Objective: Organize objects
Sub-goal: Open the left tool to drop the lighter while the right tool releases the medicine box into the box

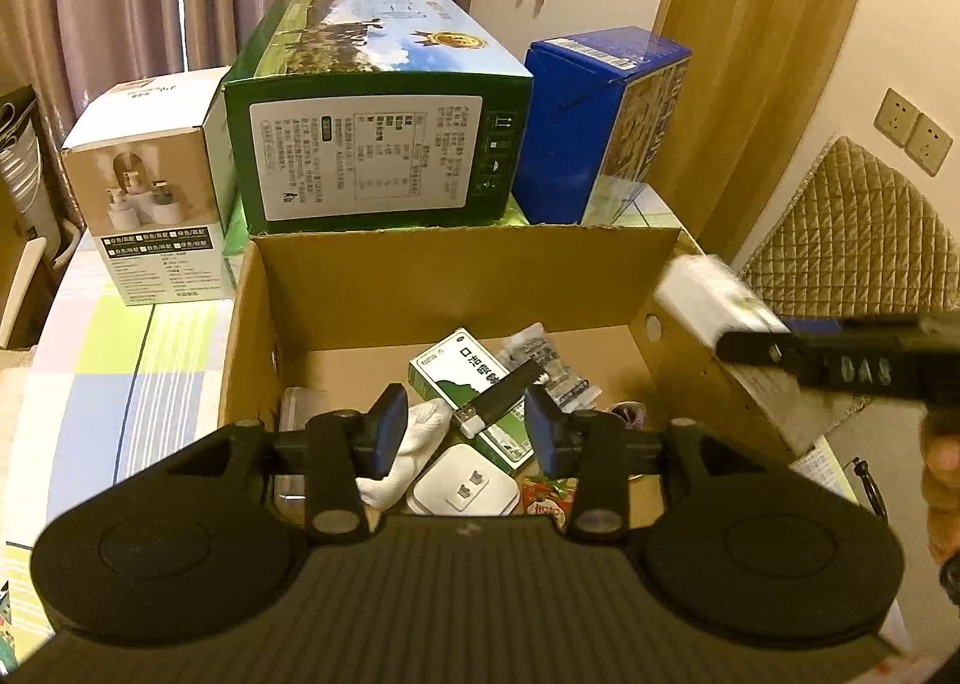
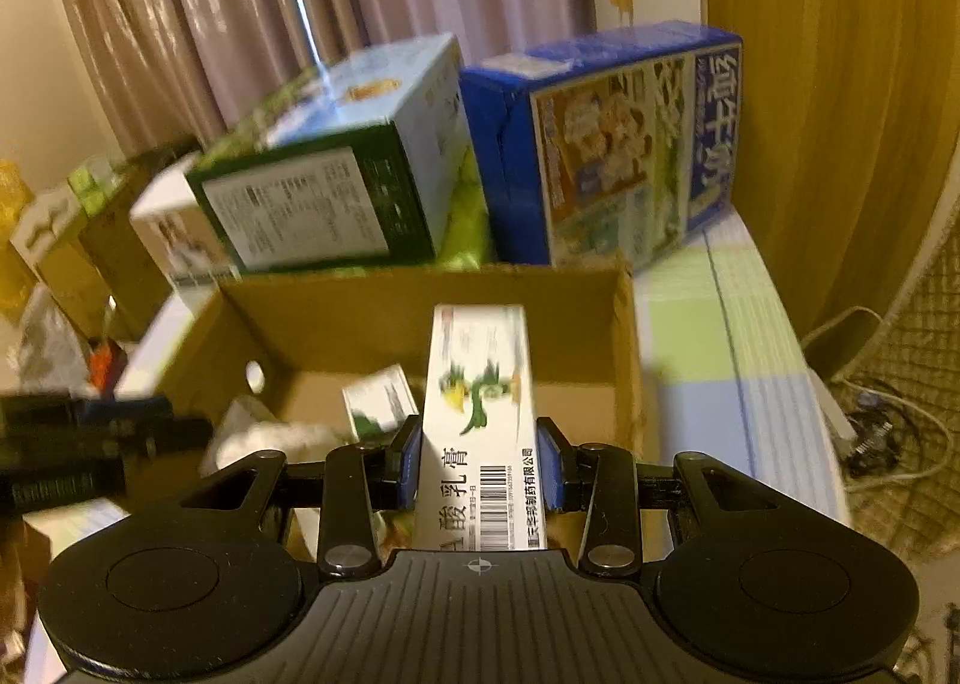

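Now the right gripper (image 2: 480,465) clamps an ointment box (image 2: 477,420) over the cardboard box (image 2: 372,300), ready for lowering; the left gripper (image 1: 465,432) hangs released.

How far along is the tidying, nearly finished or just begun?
Partly done, I'd guess. The brown cardboard box already holds a green-and-white medicine carton, a white plug adapter and other bits. The right gripper grips a long white ointment carton above the box. The left gripper is open, holding nothing. What remains outside isn't visible.
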The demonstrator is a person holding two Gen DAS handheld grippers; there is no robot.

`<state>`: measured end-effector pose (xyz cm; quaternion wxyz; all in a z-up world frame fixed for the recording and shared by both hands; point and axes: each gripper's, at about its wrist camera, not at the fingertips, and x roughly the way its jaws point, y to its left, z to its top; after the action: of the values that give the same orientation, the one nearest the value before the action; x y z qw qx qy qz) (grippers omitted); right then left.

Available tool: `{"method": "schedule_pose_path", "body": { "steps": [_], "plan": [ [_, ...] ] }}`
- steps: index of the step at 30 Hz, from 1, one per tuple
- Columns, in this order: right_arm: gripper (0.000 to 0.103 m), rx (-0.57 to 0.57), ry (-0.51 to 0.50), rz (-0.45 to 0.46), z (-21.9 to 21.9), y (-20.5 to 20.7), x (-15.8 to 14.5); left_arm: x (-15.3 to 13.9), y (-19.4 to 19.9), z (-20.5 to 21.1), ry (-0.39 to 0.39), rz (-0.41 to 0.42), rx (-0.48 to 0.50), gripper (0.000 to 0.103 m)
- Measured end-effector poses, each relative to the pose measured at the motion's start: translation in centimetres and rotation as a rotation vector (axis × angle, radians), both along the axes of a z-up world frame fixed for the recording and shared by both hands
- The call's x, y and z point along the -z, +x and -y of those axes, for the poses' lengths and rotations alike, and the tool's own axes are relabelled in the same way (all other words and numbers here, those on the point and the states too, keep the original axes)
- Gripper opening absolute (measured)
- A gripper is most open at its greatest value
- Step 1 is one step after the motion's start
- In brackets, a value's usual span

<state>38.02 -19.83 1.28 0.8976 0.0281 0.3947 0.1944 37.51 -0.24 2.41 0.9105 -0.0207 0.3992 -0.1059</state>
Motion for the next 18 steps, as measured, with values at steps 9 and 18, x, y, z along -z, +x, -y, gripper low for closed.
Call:
{"method": "schedule_pose_path", "body": {
  "steps": [9,18],
  "plan": [
    [0.073,0.014,0.049,0.022,0.9,-0.9,-1.0,-0.4,-1.7,-0.6,-0.017,0.019,-0.007,0.081],
    [0.084,0.028,0.049,-0.009,2.9,-6.5,-1.5,-1.9,-6.8,-0.4,-0.031,0.055,-0.031,0.101]
  ]
}}
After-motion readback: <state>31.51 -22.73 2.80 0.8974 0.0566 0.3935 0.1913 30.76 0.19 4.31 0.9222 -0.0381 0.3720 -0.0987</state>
